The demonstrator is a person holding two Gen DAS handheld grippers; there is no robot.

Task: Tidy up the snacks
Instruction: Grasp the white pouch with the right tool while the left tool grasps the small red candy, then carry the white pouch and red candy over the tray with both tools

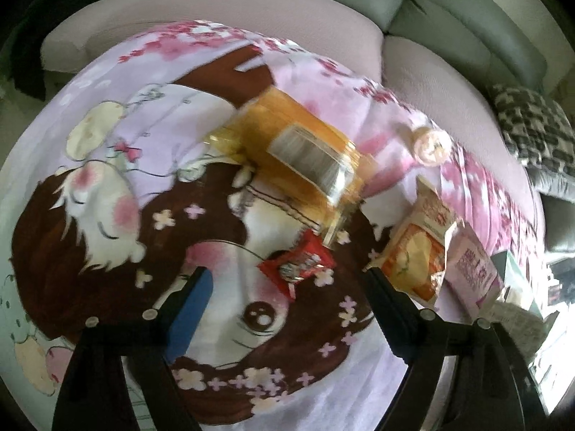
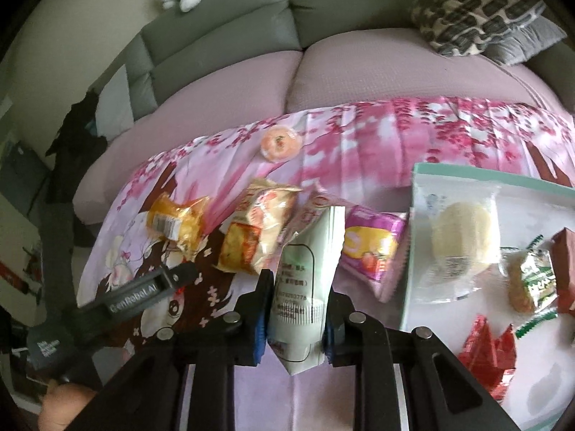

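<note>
The right gripper is clamped on a white packet, long axis along its fingers, with the tray just to its right; the left gripper is wide open, empty, over a red candy.

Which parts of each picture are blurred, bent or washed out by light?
Left wrist view: the yellow packet is smeared by motion blur, the sofa curves with the lens, glare whitens the lower right corner. Right wrist view: sharper; print on the white packet is readable, edges bend and darken.
</note>
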